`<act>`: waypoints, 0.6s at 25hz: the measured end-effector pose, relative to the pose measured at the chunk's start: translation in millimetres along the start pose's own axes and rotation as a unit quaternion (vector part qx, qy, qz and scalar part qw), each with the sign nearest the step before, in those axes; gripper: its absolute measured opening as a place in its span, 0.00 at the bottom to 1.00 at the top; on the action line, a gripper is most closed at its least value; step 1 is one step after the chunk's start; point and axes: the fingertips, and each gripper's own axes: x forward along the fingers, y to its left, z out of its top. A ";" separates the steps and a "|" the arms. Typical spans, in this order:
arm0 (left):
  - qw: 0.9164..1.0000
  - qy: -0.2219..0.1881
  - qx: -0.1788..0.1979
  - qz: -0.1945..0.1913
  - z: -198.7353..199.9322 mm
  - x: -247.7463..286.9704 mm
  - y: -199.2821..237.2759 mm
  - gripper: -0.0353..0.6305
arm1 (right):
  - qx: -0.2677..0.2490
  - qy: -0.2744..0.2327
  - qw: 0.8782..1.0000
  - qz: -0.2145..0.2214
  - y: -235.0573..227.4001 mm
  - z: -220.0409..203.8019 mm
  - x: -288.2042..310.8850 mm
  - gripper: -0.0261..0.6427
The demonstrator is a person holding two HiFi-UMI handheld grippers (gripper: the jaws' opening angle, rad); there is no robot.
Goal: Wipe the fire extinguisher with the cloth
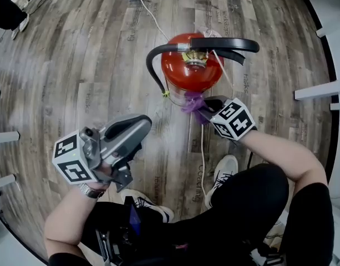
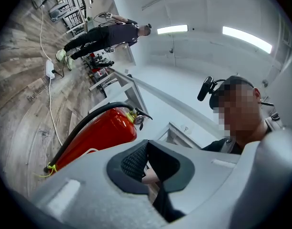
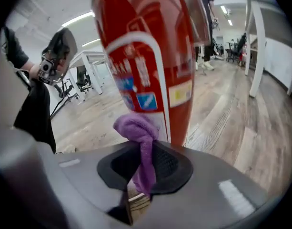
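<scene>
Purple, the cloth (image 3: 136,128) sat clamped in my right tongs (image 3: 141,171) against the red fire extinguisher (image 3: 146,56); my left tongs (image 2: 146,167) were closed on nothing.

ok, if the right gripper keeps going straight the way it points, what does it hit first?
The fire extinguisher: its red cylinder stands directly ahead of the right gripper. The purple cloth clamped in that gripper sticks out in front, so it would likely press on the cylinder first. The remaining gap is unclear.
</scene>
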 end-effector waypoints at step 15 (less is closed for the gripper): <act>0.999 0.005 -0.030 0.037 -10.6 -15.7 29.5 0.05 | 0.115 0.073 0.991 0.016 -27.8 -82.7 102.2 0.13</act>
